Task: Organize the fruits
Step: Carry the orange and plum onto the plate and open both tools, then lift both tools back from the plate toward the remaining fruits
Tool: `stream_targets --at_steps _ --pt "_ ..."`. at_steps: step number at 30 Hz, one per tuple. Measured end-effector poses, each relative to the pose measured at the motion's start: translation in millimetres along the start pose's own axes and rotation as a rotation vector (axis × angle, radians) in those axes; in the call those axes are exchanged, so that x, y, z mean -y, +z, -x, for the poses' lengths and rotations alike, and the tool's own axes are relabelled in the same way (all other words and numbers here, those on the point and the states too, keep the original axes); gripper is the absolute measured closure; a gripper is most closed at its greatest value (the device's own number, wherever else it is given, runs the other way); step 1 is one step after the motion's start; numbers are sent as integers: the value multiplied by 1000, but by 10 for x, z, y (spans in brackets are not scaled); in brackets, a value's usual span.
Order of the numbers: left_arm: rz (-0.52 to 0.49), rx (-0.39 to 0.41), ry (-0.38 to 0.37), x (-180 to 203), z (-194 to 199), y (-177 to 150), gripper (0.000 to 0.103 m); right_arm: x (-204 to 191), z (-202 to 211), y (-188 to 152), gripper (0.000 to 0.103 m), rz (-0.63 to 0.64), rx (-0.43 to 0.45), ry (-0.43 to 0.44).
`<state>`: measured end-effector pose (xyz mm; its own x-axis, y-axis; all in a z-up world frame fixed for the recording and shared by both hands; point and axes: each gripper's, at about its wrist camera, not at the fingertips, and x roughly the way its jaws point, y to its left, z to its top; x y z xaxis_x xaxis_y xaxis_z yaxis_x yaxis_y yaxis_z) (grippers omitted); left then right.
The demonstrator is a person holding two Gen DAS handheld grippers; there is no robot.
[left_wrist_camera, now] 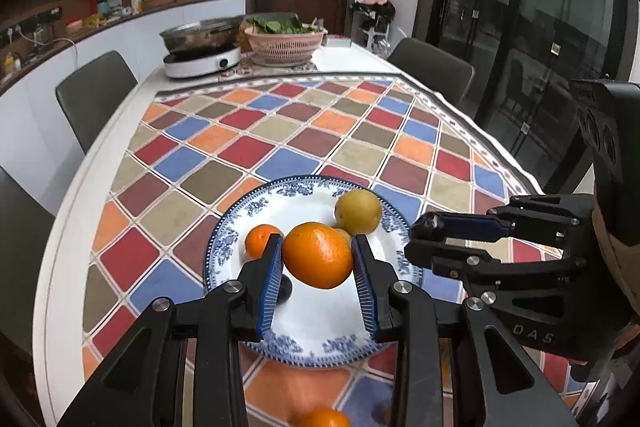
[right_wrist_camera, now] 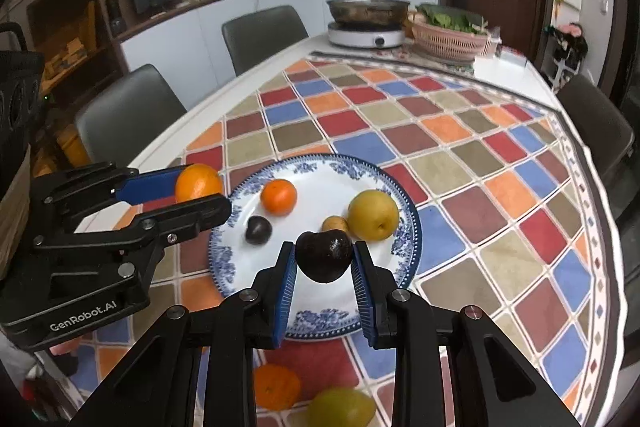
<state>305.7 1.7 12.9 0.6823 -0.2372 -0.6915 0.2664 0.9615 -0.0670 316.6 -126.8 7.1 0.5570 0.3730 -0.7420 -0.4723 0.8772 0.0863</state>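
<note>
A blue-patterned white plate lies on the chequered tablecloth. My left gripper is shut on a large orange held over the plate's near left part; the same orange shows in the right wrist view. My right gripper is shut on a dark plum over the plate's near edge. On the plate rest a small orange, a yellow pear, a second dark plum and a small yellow fruit.
Another orange and a green-yellow fruit lie on the cloth near the front. At the far end stand a cooker with a pan and a pink basket of greens. Grey chairs line the table.
</note>
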Motion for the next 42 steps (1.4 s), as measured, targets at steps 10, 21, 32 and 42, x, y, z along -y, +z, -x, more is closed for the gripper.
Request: stream_targets --at_steps 10,21,32,42 --pt "-29 -103 -4 -64 -601 101 69 179 -497 8 74 -38 -101 15" --pt "12 -125 10 -142 -735 105 50 264 -672 16 66 -57 -126 6" --pt "52 -99 69 -130 -347 38 50 241 -462 -6 61 -65 -84 -11" --pt "66 -26 103 29 270 -80 45 80 59 -102 61 -37 -9 -41"
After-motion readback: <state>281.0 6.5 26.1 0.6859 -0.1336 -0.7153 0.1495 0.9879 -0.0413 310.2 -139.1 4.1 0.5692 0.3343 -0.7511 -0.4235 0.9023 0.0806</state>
